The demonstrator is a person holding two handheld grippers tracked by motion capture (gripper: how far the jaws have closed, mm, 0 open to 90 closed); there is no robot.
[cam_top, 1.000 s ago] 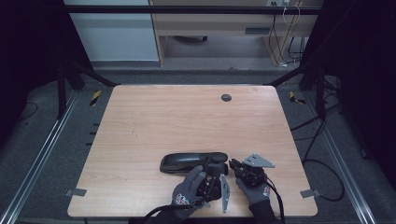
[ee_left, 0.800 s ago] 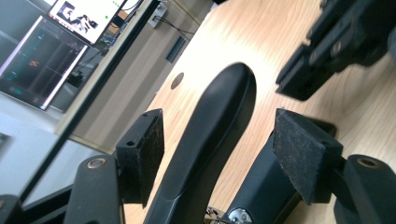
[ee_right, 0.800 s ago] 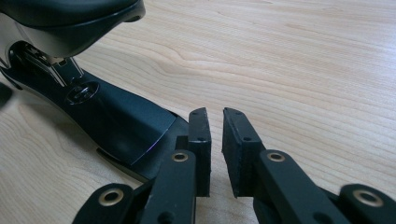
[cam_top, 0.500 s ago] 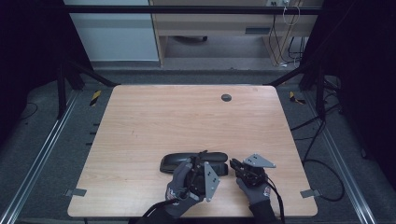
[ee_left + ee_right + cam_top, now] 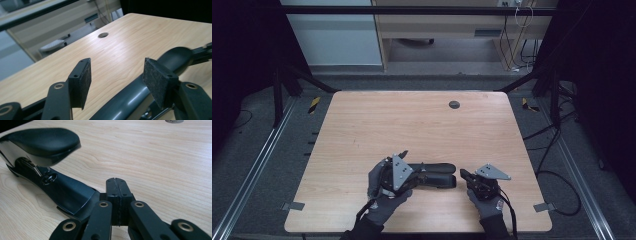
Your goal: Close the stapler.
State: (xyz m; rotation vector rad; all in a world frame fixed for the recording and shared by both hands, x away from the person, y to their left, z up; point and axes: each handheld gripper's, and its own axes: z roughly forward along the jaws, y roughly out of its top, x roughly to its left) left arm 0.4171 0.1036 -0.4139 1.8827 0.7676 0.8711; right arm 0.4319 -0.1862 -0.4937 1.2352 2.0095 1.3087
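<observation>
Near the front edge of the surface [image 5: 412, 120], a long black stapler [image 5: 437, 175] is laid lengthwise between the two hands. Its padded top arm is seen raised off the base in the right gripper view, with bright metal showing beneath.

The step in hand is judged to be a grasp of the stapler's left part by the left gripper [image 5: 407, 162]. For this to go well, the open pads should be lowered squarely over the body, one on each side, before any squeeze is applied. A grip taken on the rounded top alone could slip, and the far end is likely to swing if it is left unsteadied.

The left gripper is held just above the stapler and angled forward across the surface. Its jaws have just been closing a little, yet the pads [image 5: 81, 80] are kept well apart and nothing is pressed between them; the stapler's arm passes below the right-hand pad.

The right gripper [image 5: 462, 174] is set low at the stapler's right end. Its jaws are closed flat on each other with nothing held, and the base tip lies just beside them.
</observation>
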